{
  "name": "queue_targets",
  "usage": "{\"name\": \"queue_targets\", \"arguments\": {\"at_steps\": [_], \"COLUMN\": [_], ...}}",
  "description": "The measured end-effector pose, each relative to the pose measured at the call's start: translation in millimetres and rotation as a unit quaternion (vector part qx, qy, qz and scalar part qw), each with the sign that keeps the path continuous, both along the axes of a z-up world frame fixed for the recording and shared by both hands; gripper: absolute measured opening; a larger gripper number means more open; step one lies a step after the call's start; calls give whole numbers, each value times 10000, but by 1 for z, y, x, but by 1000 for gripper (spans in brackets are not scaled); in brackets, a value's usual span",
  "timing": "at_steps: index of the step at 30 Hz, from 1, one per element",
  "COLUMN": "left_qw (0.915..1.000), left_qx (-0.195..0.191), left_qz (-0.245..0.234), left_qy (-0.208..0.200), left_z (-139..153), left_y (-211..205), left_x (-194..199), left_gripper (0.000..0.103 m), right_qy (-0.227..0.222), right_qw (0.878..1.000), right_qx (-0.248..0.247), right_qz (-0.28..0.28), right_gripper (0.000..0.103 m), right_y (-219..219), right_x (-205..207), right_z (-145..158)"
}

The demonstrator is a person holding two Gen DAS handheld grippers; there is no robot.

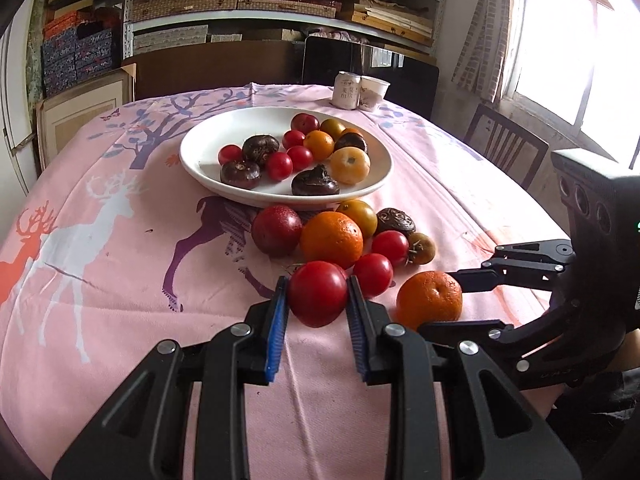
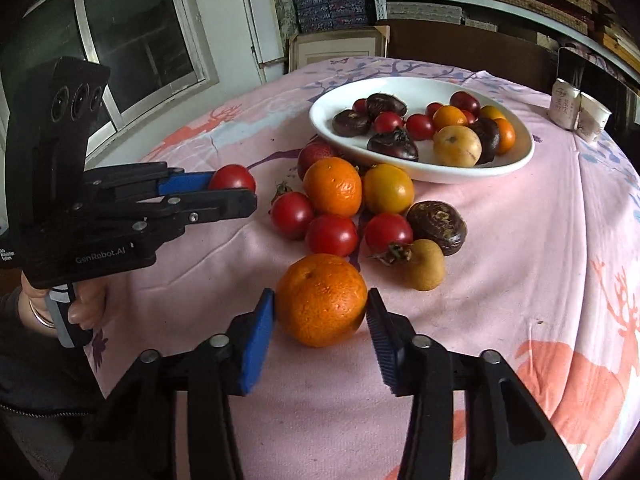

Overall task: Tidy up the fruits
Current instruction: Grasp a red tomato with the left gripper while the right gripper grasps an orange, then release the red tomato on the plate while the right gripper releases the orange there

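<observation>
My left gripper (image 1: 318, 294) is shut on a red tomato (image 1: 318, 294) low over the pink tablecloth; it also shows in the right wrist view (image 2: 232, 178). My right gripper (image 2: 321, 308) is shut on an orange mandarin (image 2: 321, 300), which rests on the cloth and also shows in the left wrist view (image 1: 429, 300). A white plate (image 1: 200, 148) holds several tomatoes, dark water chestnuts and yellow-orange fruits. In front of the plate lies a loose pile: an orange (image 1: 331, 239), a dark red fruit (image 1: 276, 230), tomatoes and a brown water chestnut (image 1: 395, 221).
A can (image 1: 345, 90) and a paper cup (image 1: 372, 92) stand at the table's far edge. A wooden chair (image 1: 505, 146) stands at the right by the window. Shelves with boxes fill the back wall. The person's left hand (image 2: 80, 304) holds the left gripper's handle.
</observation>
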State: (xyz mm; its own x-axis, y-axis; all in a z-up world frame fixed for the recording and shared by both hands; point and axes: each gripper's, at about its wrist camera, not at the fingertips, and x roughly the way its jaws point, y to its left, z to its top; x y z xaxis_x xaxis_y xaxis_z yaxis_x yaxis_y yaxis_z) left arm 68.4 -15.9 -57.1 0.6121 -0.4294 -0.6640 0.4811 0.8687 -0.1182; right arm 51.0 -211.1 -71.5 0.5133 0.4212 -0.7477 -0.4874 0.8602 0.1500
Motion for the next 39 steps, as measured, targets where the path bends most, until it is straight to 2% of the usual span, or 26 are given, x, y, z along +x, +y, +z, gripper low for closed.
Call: {"name": "queue_targets", "arguments": {"at_steps": [7, 9, 15, 18, 22, 24, 25, 26, 28, 32, 36, 39], "left_qw": [9998, 9999, 9991, 9990, 9980, 9975, 9970, 9963, 9961, 9966, 9983, 9980], "left_qx": [-134, 49, 135, 38, 67, 35, 27, -20, -69, 69, 422, 611], "left_qz": [15, 82, 229, 446, 618, 671, 752, 855, 878, 827, 386, 35], "left_qy": [134, -60, -325, -85, 113, 212, 201, 116, -5, -1, -139, -158], "left_z": [5, 16, 48, 46, 39, 34, 33, 33, 35, 37, 34, 26], "left_y": [5, 2, -10, -11, -14, -13, -11, -7, -2, 0, -8, -12], "left_x": [9, 18, 81, 128, 168, 179, 181, 180, 174, 154, 111, 75], "left_gripper": [27, 27, 27, 27, 27, 41, 62, 70, 70, 70, 70, 70], "right_qy": [-165, -276, -200, -78, 137, 208, 212, 184, 62, -111, -460, -616], "right_qw": [9957, 9942, 9881, 9846, 9816, 9803, 9796, 9786, 9777, 9767, 9745, 9678], "right_qx": [879, 949, 1198, 1268, 1268, 1264, 1262, 1280, 1334, 1406, 1522, 1709], "right_qz": [-239, -427, -940, -1204, -1418, -1506, -1551, -1602, -1622, -1617, -1583, -1745], "right_gripper": [45, 46, 46, 46, 47, 52, 56, 61, 62, 62, 65, 68], "right_y": [-29, -37, -47, -41, -32, -30, -30, -32, -35, -45, -64, -87], "right_x": [4, 18, 96, 145, 197, 213, 217, 218, 210, 176, 129, 99], "right_z": [24, 38, 70, 72, 62, 55, 53, 52, 51, 50, 48, 39]}}
